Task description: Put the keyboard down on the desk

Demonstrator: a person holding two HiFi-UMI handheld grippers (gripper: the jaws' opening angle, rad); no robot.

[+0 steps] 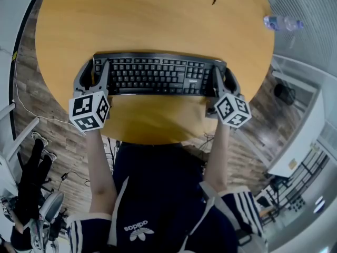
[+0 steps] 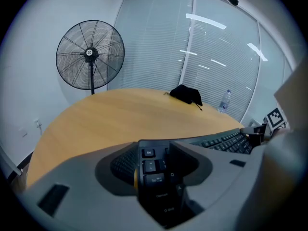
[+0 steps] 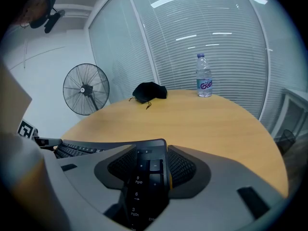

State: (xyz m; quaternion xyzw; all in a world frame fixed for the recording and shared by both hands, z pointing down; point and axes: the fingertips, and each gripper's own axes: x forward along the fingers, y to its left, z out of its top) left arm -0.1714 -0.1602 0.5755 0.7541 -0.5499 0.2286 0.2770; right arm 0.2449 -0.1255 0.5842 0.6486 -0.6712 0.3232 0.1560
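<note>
A black keyboard (image 1: 158, 74) lies crosswise over the near part of the round wooden desk (image 1: 152, 20); I cannot tell whether it rests on the wood or is held just above it. My left gripper (image 1: 100, 71) is shut on the keyboard's left end (image 2: 151, 170), the Esc and Tab keys showing between its jaws. My right gripper (image 1: 220, 78) is shut on the right end (image 3: 144, 177), with numpad keys between its jaws. In each gripper view the rest of the keyboard (image 2: 226, 142) (image 3: 82, 149) stretches away towards the other gripper.
A plastic water bottle (image 1: 281, 22) (image 3: 204, 82) stands at the desk's far right edge. A black pouch with a cord (image 3: 150, 91) (image 2: 186, 95) lies at the far side. A standing fan (image 2: 90, 54) and window blinds (image 3: 216, 37) are behind the desk. A person's legs (image 1: 158, 204) are below.
</note>
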